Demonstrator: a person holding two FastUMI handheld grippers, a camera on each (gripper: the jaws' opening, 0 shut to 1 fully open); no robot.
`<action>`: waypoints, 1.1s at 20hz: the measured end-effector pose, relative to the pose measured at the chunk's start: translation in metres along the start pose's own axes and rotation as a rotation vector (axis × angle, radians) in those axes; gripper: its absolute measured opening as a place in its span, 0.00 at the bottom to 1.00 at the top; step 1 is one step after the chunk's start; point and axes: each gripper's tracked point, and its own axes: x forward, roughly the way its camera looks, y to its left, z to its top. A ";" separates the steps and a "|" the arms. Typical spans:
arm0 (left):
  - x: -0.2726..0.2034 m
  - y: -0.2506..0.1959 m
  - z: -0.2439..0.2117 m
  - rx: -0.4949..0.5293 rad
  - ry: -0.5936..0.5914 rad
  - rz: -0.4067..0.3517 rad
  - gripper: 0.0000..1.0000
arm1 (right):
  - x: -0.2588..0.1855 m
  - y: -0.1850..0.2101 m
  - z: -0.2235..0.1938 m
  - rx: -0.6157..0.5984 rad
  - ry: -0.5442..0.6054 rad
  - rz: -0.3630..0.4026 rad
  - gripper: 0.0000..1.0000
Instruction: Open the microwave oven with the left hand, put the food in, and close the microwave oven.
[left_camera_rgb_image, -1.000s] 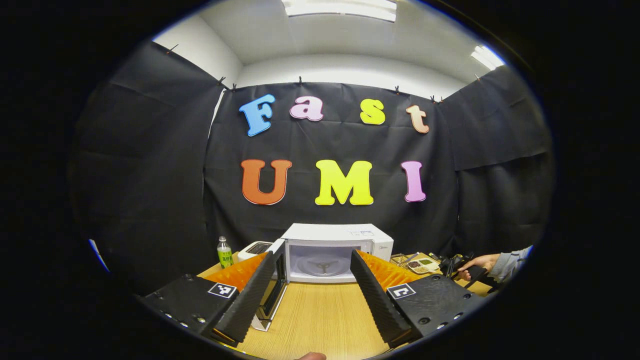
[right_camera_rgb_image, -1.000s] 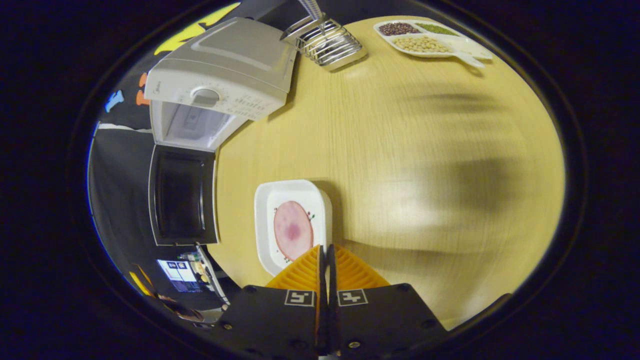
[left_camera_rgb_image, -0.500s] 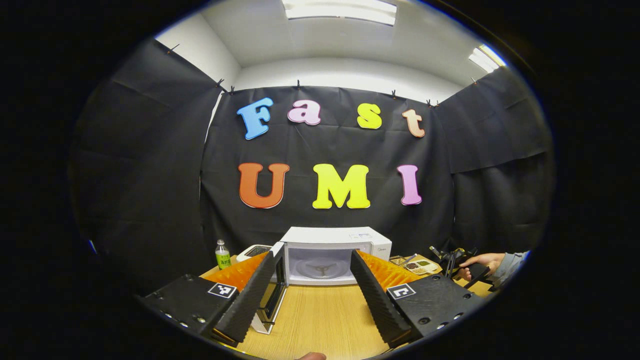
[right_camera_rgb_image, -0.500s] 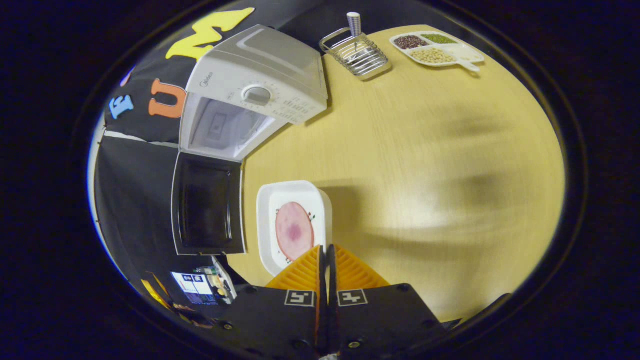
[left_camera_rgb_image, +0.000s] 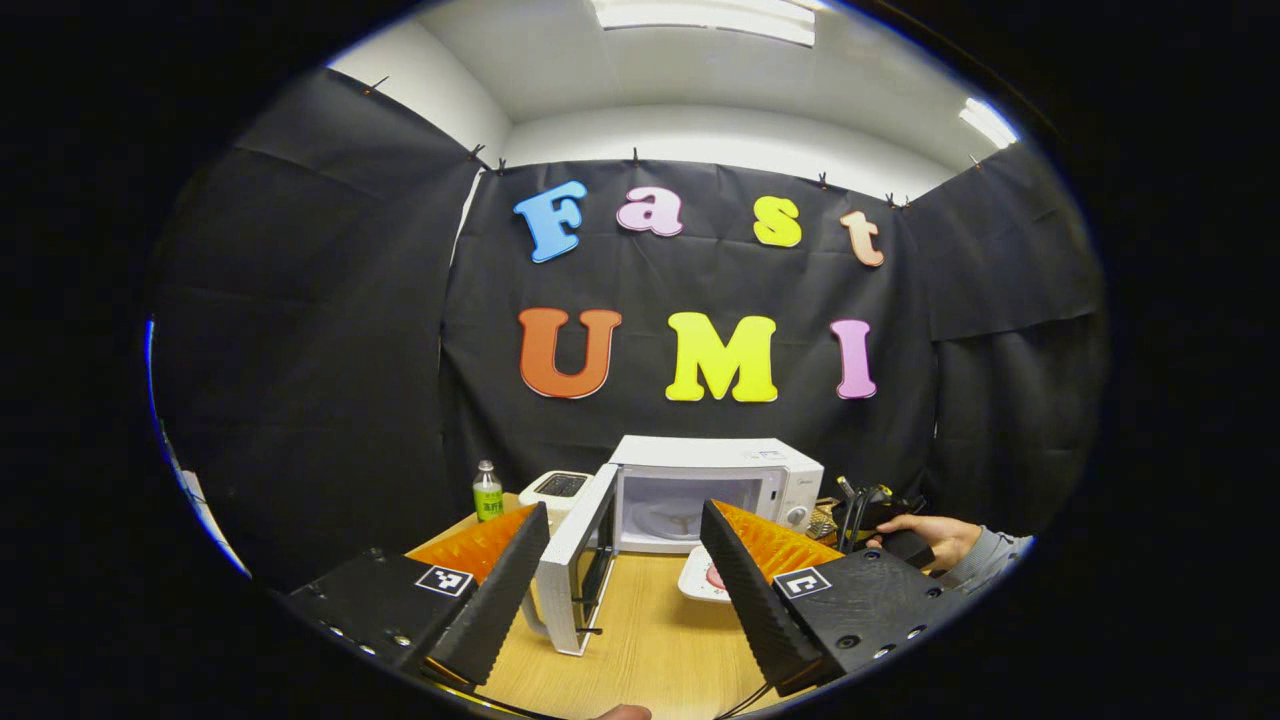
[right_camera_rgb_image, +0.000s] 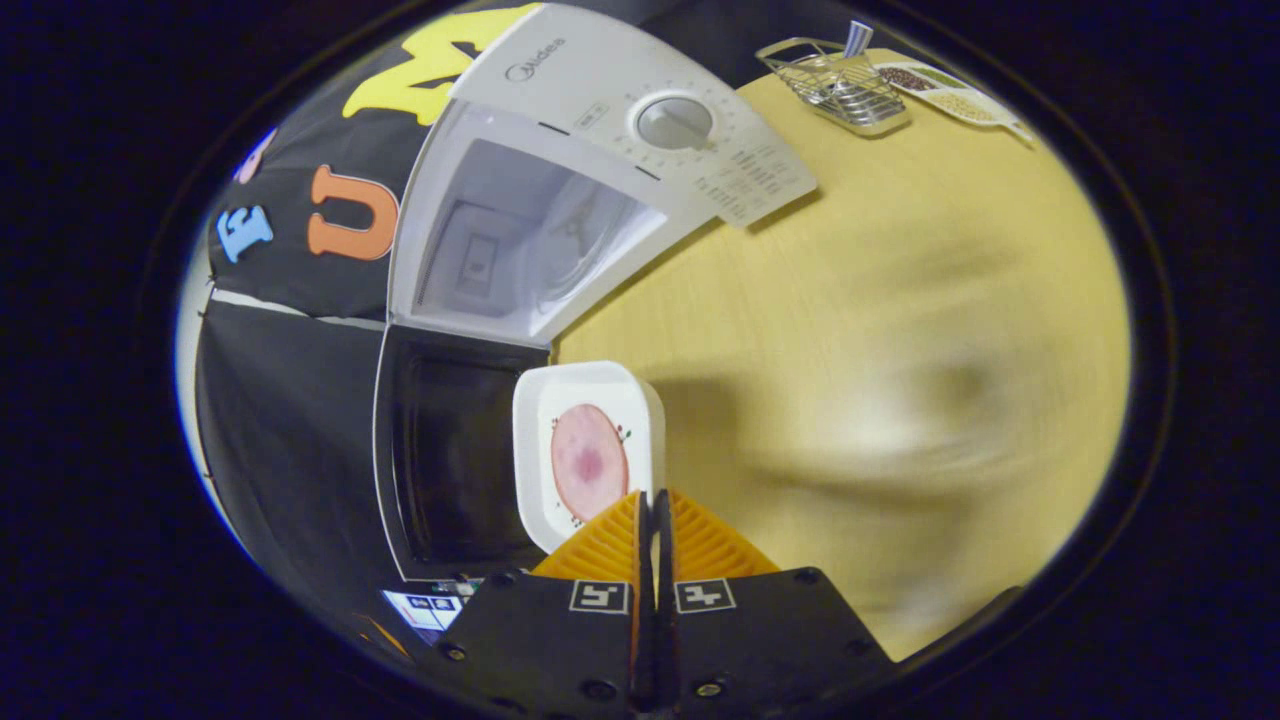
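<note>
While door hangs open: microwave (right_camera_rgb_image: 600, 130) at table (right_camera_rgb_image: 850, 330) back, "Midea" on front.
L gripper (left_camera_rgb_image: 620, 570): fingers spread, nothing held.
R gripper (right_camera_rgb_image: 652, 520): clamped on plate (right_camera_rgb_image: 585, 450) rim, ham slice (right_camera_rgb_image: 588, 462) on it, near microwave mouth.

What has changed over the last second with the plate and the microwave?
The right tongs, shut on the plate of food, have carried it toward the microwave; the plate now overlaps the open door and shows in the left gripper view in front of the oven. The left tongs stayed open and empty, shifting slightly. The door stayed open.
</note>
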 end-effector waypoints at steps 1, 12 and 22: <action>-0.002 0.009 -0.001 0.005 0.007 0.017 0.93 | 0.010 0.012 0.004 0.029 -0.013 0.020 0.04; -0.006 0.045 -0.011 0.009 0.026 0.058 0.93 | 0.075 0.065 0.097 0.315 -0.455 0.036 0.04; 0.004 0.062 -0.026 -0.005 0.054 0.081 0.93 | 0.123 0.095 0.179 0.362 -0.752 0.172 0.07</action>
